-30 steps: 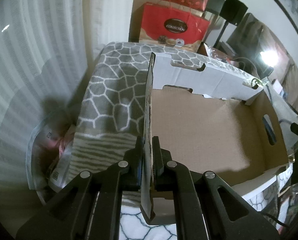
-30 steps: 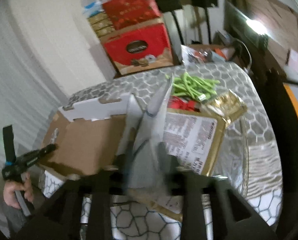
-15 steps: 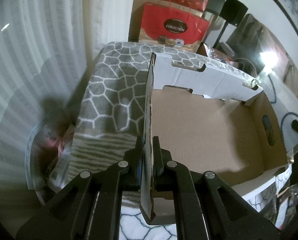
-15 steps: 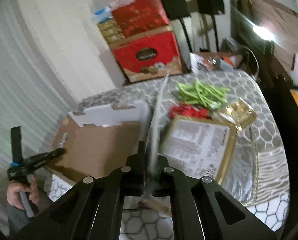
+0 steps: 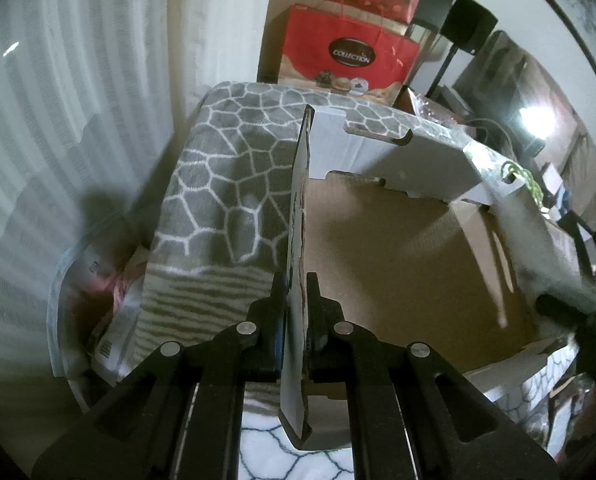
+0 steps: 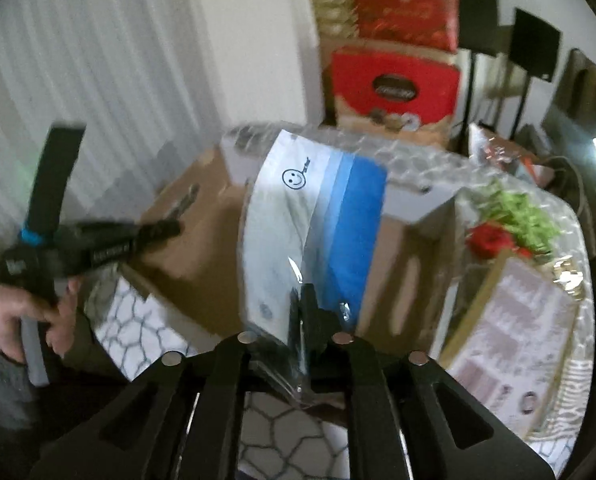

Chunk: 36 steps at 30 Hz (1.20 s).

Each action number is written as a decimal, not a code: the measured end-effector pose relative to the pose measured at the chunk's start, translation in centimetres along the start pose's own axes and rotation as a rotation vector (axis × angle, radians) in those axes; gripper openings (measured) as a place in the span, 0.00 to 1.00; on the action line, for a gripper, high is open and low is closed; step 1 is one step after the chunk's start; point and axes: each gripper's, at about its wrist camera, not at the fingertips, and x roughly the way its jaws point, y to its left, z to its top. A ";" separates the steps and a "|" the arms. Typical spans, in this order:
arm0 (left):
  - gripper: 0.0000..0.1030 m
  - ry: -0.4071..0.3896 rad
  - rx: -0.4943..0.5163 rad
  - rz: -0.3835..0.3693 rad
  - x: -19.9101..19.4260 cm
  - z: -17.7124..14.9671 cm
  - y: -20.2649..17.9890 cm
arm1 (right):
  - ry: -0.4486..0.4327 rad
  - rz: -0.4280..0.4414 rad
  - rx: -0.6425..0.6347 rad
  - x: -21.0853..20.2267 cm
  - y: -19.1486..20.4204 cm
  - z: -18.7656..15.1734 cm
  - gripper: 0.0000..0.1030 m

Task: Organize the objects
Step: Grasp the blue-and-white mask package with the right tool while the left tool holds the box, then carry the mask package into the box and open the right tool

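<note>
Packing step here, I'd say: the box sits open and empty on the desk, and the left hand-held gripper is clenched on its near wall to steady it. The right hand-held gripper grips a blue-and-white bag by its lower edge, its jaws having just eased out slightly, and holds it up over the box. Next move is probably lowering the bag inside and letting go. Green beans and a gold packet wait on the desk beside the box.
</note>
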 end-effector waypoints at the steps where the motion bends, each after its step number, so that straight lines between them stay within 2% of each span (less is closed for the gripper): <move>1: 0.06 0.000 0.001 0.001 0.0 0.0 0.0 | 0.015 0.008 -0.008 0.3 0.2 -0.2 0.20; 3: 0.06 0.000 0.001 0.003 0.0 0.0 0.1 | 0.026 0.024 -0.011 0.6 0.3 -0.6 0.23; 6: 0.06 0.000 0.000 0.003 0.0 0.0 0.0 | 0.036 0.058 0.010 0.4 -0.1 -0.9 0.34; 9: 0.06 0.000 0.000 0.003 0.0 0.0 0.1 | 0.032 0.081 0.025 0.2 -0.5 -0.9 0.35; 12: 0.06 0.001 0.001 0.002 0.0 0.0 0.1 | 0.038 0.063 0.004 0.3 -0.6 -1.0 0.28; 17: 0.06 0.000 -0.001 0.002 0.0 0.0 0.0 | 0.040 0.065 -0.040 0.2 -0.3 -1.0 0.25; 19: 0.06 0.000 0.000 0.002 0.0 0.0 0.0 | 0.039 0.093 -0.071 -0.2 0.2 -1.1 0.14; 23: 0.06 0.000 -0.001 0.004 0.0 0.0 0.0 | 0.035 0.101 -0.152 -0.6 1.4 -0.9 0.12; 29: 0.06 0.001 -0.002 0.003 0.0 0.0 0.1 | 0.057 0.096 -0.183 -0.3 1.6 -0.6 0.13; 33: 0.07 0.001 -0.002 0.003 0.0 0.1 0.1 | 0.066 0.034 -0.188 0.1 1.3 -0.7 0.24; 35: 0.09 0.000 -0.003 0.001 0.1 0.0 0.1 | 0.064 -0.018 -0.211 0.3 1.2 -0.7 0.34; 36: 0.09 -0.001 -0.003 0.006 0.1 -0.1 0.1 | 0.061 -0.049 -0.226 0.4 1.2 -0.6 0.45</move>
